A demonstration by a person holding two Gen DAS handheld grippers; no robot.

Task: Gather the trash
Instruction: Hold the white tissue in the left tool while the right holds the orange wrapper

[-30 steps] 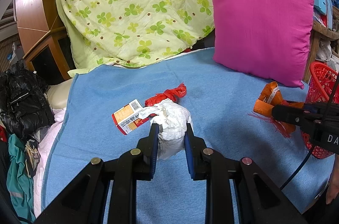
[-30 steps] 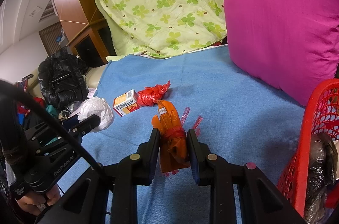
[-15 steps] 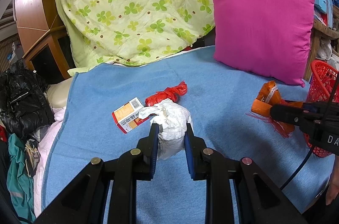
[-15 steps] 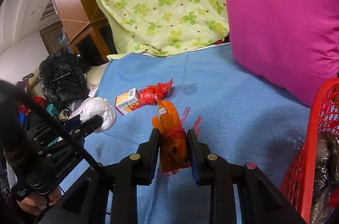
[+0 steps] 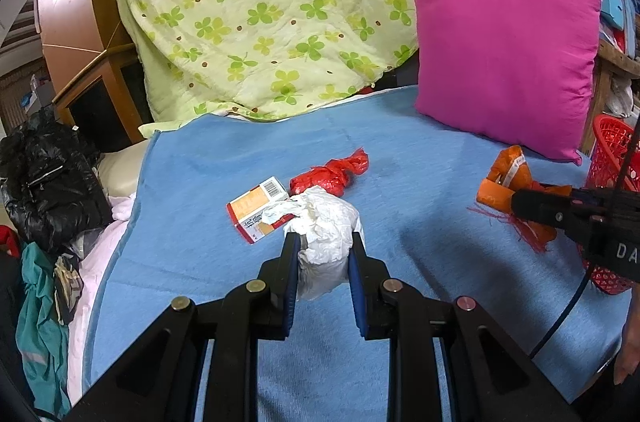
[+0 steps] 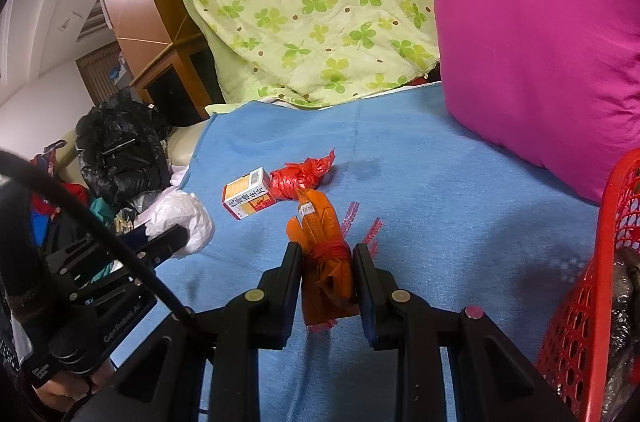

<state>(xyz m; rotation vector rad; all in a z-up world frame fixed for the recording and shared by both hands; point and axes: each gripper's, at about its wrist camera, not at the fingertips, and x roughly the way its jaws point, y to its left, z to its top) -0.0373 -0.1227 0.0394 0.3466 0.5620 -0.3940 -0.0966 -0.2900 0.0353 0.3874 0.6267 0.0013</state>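
Note:
My left gripper [image 5: 323,242] is shut on a crumpled white plastic bag [image 5: 326,234], held just above the blue blanket [image 5: 420,242]. My right gripper [image 6: 326,250] is shut on an orange wrapper bundle [image 6: 326,254] tied with red string. In the right wrist view the left gripper [image 6: 176,234] with the white bag [image 6: 182,218] shows at the left. On the blanket lie a small orange and white box [image 5: 258,208] and a crumpled red bag [image 5: 328,174]; the box [image 6: 248,193] and the red bag [image 6: 300,174] lie beyond the wrapper. A red mesh basket [image 6: 600,286] stands at the right.
A magenta pillow [image 5: 504,54] leans at the back right and a green clover quilt [image 5: 280,14] is heaped behind. A black jacket [image 5: 48,182] and other clothes lie off the blanket's left edge. The basket [image 5: 612,158] holds dark bagged trash [image 6: 624,294].

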